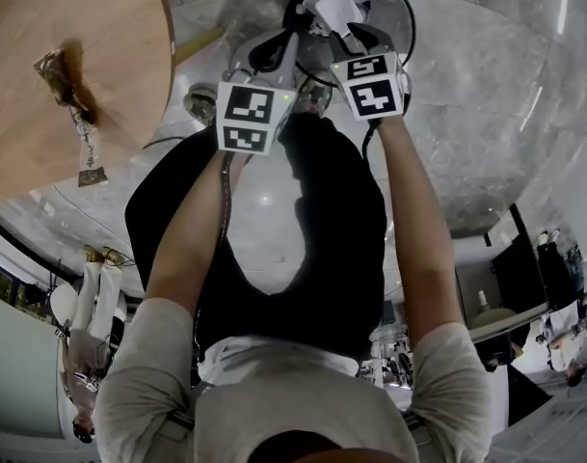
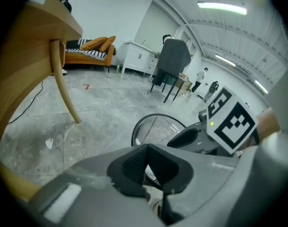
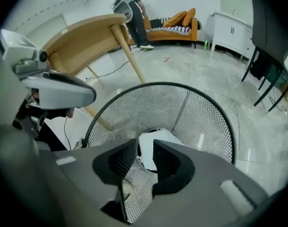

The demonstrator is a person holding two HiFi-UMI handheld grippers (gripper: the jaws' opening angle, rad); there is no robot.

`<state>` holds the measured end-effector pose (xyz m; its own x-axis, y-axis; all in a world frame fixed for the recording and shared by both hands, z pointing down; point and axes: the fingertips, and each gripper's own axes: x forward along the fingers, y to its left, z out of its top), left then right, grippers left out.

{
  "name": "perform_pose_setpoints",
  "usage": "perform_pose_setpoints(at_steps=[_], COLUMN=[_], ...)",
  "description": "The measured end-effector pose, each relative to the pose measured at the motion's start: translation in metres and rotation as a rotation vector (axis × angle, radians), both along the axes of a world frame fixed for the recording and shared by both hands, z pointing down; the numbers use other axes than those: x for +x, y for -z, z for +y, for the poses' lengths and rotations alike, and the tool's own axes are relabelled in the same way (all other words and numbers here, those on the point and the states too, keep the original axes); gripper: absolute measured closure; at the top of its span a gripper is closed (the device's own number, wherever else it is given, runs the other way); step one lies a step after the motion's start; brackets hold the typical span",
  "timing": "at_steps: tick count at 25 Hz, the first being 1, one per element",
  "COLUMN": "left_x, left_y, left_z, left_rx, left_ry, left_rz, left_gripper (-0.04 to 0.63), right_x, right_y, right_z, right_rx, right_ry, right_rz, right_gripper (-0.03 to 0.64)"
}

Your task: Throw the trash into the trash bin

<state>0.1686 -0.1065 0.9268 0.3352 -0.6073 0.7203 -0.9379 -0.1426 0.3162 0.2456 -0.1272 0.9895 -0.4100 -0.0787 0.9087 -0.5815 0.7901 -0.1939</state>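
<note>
Grey marble floor (image 3: 191,70) runs through an open room, with an orange sofa (image 3: 177,25) and a white cabinet (image 3: 231,30) along the far wall, well beyond both sets of jaws.

Item 1: the trash bin (image 3: 200,117), black wire mesh and round, stands on the floor directly under the right gripper (image 3: 144,142). That gripper points steeply down into the bin's mouth. Its jaws stand apart, and neither pad presses on anything.

Item 2: the trash, a crumpled white paper (image 3: 162,136), lies inside the bin, below and just past the right jaws. It shows through the gap between them, clear of both pads.

Item 3: the left gripper (image 2: 146,146) hangs beside the right one, at the bin's near rim and short of its mouth. Its jaws are closed tip to tip with nothing between them.

Item 4: a round wooden surface (image 1: 71,27) stands off to the left of the left jaws, well apart from the bin. On it lie a crumpled brown wrapper (image 1: 54,70) and a long pale wrapper (image 1: 86,143), both far from either set of jaws.

Item 5: a dark chair (image 2: 174,60) stands on the floor beyond the bin, ahead of the left jaws.
</note>
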Motion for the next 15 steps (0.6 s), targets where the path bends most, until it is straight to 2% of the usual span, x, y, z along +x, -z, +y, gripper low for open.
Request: perform_pose_setpoints(at_steps=[3, 7, 15], left_x=[0.003, 0.008, 0.022], left_y=[0.021, 0.066, 0.178], left_z=[0.001, 0.003, 0.003], left_rx=[0.001, 0.010, 0.041], left_ry=[-0.019, -0.030, -0.038], left_rz=[-0.004, 0.002, 0.015], left_gripper=[0.577, 0.577, 0.577], right_x=[0.000, -0.001, -0.005], right_y=[0.029, 0.088, 0.226], right_z=[-0.003, -0.007, -0.001], right_rx=[0.023, 0.080, 0.155], right_ry=[-0.003, -0.024, -0.059], right_rz=[-0.018, -0.055, -0.159], right_gripper=[0.505, 0.609, 0.609])
